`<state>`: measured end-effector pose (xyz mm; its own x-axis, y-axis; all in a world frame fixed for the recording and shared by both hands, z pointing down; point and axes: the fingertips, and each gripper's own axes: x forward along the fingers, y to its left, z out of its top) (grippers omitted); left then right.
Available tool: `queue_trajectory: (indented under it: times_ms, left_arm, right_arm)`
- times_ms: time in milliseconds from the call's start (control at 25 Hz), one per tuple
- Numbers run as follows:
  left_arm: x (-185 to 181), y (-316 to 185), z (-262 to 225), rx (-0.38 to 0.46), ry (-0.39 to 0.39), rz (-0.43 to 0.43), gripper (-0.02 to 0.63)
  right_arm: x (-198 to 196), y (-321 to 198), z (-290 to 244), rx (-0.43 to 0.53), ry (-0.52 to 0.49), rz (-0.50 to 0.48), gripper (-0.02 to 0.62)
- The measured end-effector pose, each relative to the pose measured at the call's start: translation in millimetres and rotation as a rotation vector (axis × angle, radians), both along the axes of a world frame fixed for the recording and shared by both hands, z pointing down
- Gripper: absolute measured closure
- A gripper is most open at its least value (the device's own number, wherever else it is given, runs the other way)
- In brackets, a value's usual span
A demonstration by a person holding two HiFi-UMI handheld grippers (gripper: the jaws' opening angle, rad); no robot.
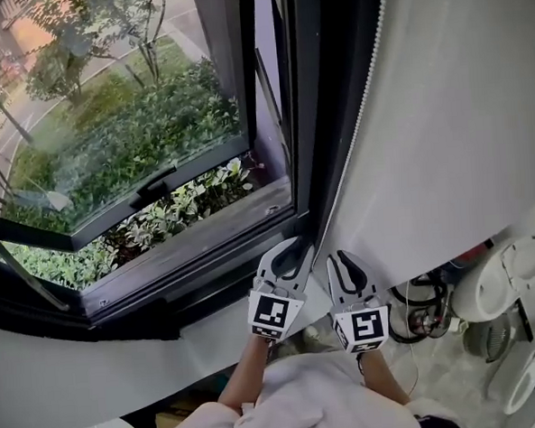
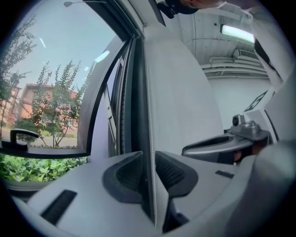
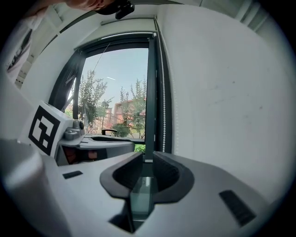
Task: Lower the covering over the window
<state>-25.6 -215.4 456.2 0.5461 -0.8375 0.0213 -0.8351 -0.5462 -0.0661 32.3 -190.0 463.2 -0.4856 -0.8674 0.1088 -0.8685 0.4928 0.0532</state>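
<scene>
A white bead chain (image 1: 355, 131) hangs along the dark window frame (image 1: 311, 115), beside a white wall (image 1: 461, 133). My left gripper (image 1: 298, 248) is at the chain's lower end. In the left gripper view the bead chain (image 2: 149, 92) runs straight down between the pads, and the left gripper (image 2: 149, 159) is shut on it. My right gripper (image 1: 343, 260) sits just to the right. In its own view the right gripper (image 3: 147, 162) has a narrow gap with only the frame behind it, and the bead chain (image 3: 163, 92) hangs just right of it. The glass (image 1: 107, 101) is uncovered.
The window sash (image 1: 157, 184) is tilted outward over green shrubs (image 1: 177, 205). A grey sill (image 1: 197, 249) runs below it. Cables (image 1: 422, 303) and white round appliances (image 1: 515, 275) lie on the floor at the lower right. The person's pale sleeves (image 1: 306, 396) fill the bottom.
</scene>
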Motion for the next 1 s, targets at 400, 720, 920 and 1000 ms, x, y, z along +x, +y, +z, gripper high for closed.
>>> queue_trajectory:
  times_ms: [400,720,920,1000]
  left_arm:
    - [21,-27,5,-0.011,-0.006,0.033,0.515]
    - [35,-48,13,-0.023,-0.010,0.042,0.495]
    - [40,-59,19,-0.026,-0.027,0.034,0.478]
    - [42,-65,20,-0.025,-0.032,0.025,0.476]
  right_arm:
    - [19,3,1,-0.001,0.018,0.064,0.529]
    - [23,4,5,-0.011,0.025,0.078,0.529]
    - [23,4,7,-0.019,0.034,0.075,0.529]
    - [24,4,7,-0.018,0.037,0.072,0.529]
